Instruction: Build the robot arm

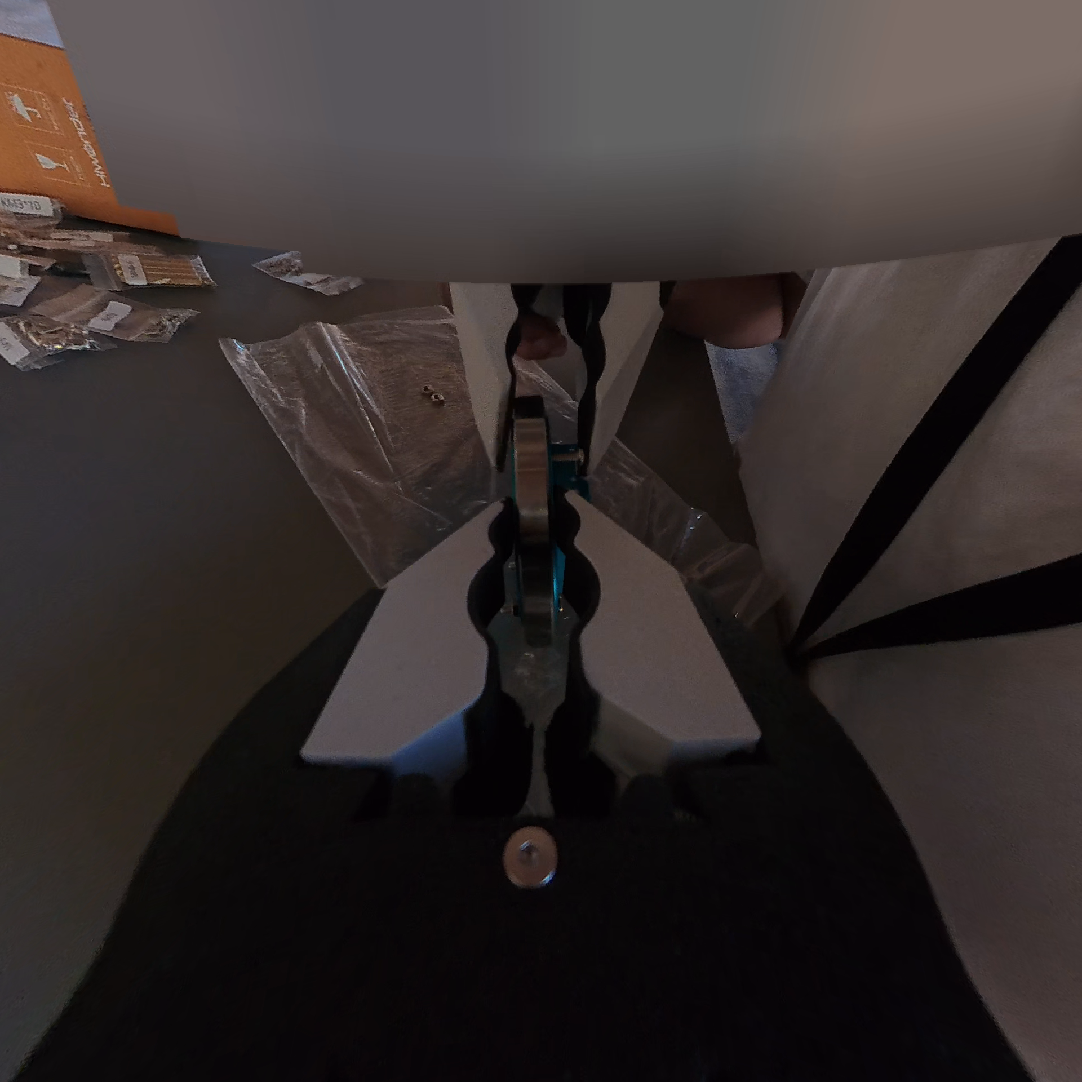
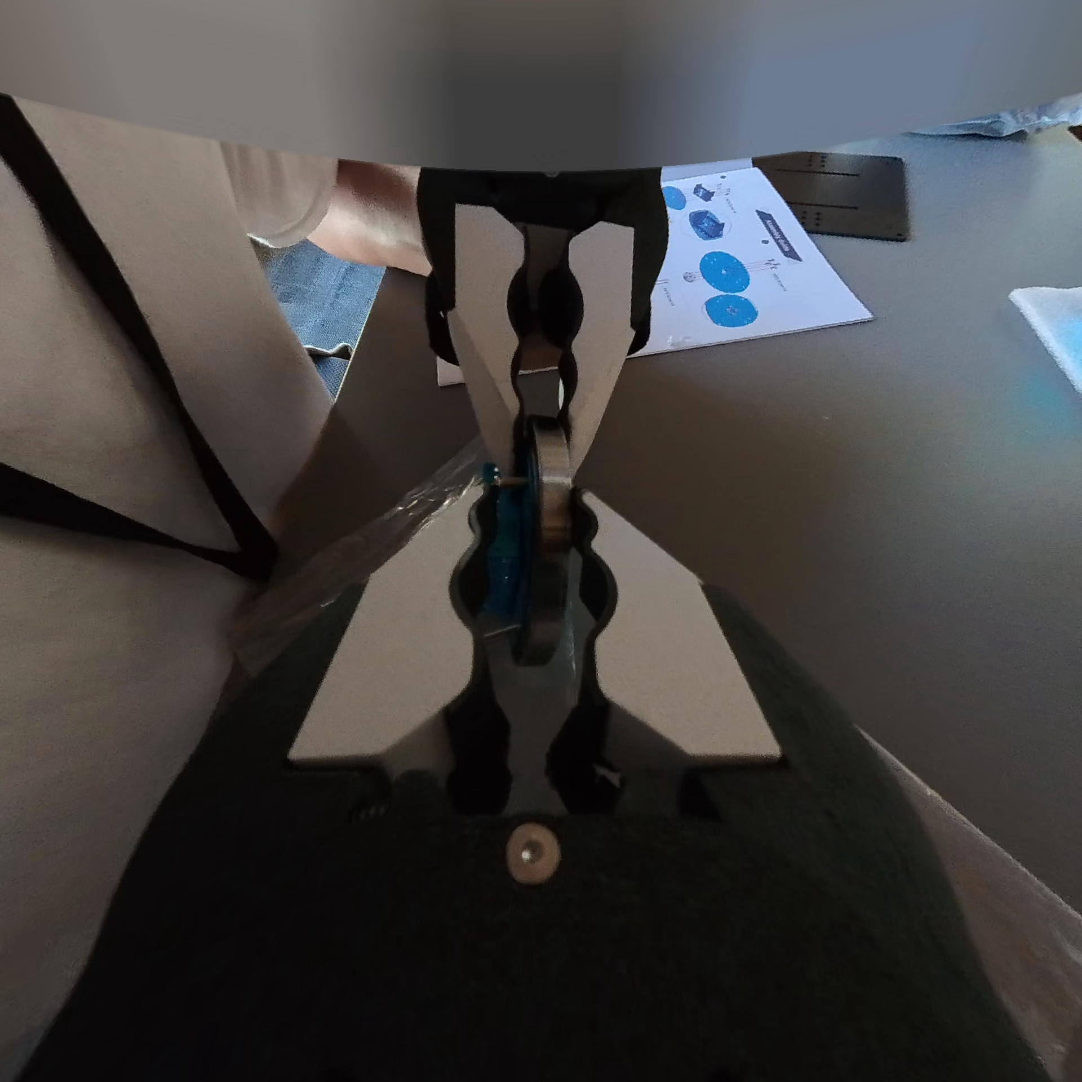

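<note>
Blue-and-silver metal wheel [image 1: 531, 497], held on edge above the dark worktop [image 1: 146, 497], is pinched by the left claw [image 1: 536, 503] from six o'clock and the right claw [image 2: 530, 497] from twelve. Clear bag [image 1: 363, 427] beneath; labelled screw packets [image 1: 88, 316] at ten o'clock; printed sheet [image 2: 779, 275] at one o'clock.

Under me is a dark table [image 1: 146, 497]. On my left side it carries a clear plastic sheet [image 1: 363, 421] with two tiny nuts [image 1: 433, 393] on it, a scatter of small labelled hardware bags [image 1: 88, 304] and an orange box [image 1: 52, 123] behind them. On my right side lie a printed sheet [image 2: 761, 275], a black plate [image 2: 843, 196] beyond it and a white foam piece [image 2: 1054, 328] at the edge
</note>
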Action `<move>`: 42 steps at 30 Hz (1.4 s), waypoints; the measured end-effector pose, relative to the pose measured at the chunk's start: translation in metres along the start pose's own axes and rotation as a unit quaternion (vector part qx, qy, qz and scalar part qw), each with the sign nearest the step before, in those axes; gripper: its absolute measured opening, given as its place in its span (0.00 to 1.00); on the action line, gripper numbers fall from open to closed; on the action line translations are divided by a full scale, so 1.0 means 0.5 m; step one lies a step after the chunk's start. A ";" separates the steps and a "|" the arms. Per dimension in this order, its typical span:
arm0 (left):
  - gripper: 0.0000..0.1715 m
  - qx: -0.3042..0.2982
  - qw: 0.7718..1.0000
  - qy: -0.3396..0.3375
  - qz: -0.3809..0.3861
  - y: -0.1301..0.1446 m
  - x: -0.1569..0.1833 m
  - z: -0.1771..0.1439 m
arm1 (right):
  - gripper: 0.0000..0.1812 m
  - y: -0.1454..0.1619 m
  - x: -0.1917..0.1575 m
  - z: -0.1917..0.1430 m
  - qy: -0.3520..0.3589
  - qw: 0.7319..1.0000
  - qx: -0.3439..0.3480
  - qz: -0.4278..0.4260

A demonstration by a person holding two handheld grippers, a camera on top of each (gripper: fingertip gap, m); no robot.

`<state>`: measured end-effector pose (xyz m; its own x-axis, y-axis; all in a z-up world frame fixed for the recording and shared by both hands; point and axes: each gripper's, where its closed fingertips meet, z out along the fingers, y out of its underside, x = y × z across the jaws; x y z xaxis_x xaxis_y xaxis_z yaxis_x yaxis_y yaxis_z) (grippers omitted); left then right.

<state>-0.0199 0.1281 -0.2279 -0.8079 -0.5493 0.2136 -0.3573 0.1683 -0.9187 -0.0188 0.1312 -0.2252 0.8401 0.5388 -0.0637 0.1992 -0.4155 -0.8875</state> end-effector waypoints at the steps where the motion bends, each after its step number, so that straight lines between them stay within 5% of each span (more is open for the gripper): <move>1: 0.07 0.002 1.000 -0.001 0.003 0.000 0.001 0.000 | 0.13 0.001 -0.002 0.000 -0.001 1.000 -0.001 0.008; 9: 0.07 0.005 0.997 -0.023 0.067 0.002 0.024 0.004 | 0.13 0.009 -0.031 0.000 -0.036 0.998 -0.035 0.045; 15: 0.08 0.004 0.994 -0.037 0.099 0.003 0.035 0.008 | 0.12 0.016 -0.042 -0.002 -0.022 0.997 -0.062 -0.039; 31: 0.08 0.014 0.998 -0.023 0.052 0.000 0.024 0.009 | 0.07 0.017 -0.022 -0.007 -0.035 0.999 -0.024 0.001; 37: 0.08 0.015 0.998 -0.022 0.051 0.000 0.024 0.010 | 0.19 -0.002 -0.043 -0.019 -0.094 0.995 0.014 0.015; 42: 0.08 0.016 0.998 -0.026 0.050 -0.001 0.025 0.011 | 0.15 0.008 -0.029 -0.003 -0.040 0.999 -0.006 0.002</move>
<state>-0.0273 0.1164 -0.2269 -0.8134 -0.5723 0.1043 -0.2609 0.1987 -0.9447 -0.0293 0.1207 -0.2269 0.7975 0.5941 -0.1049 0.2024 -0.4272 -0.8812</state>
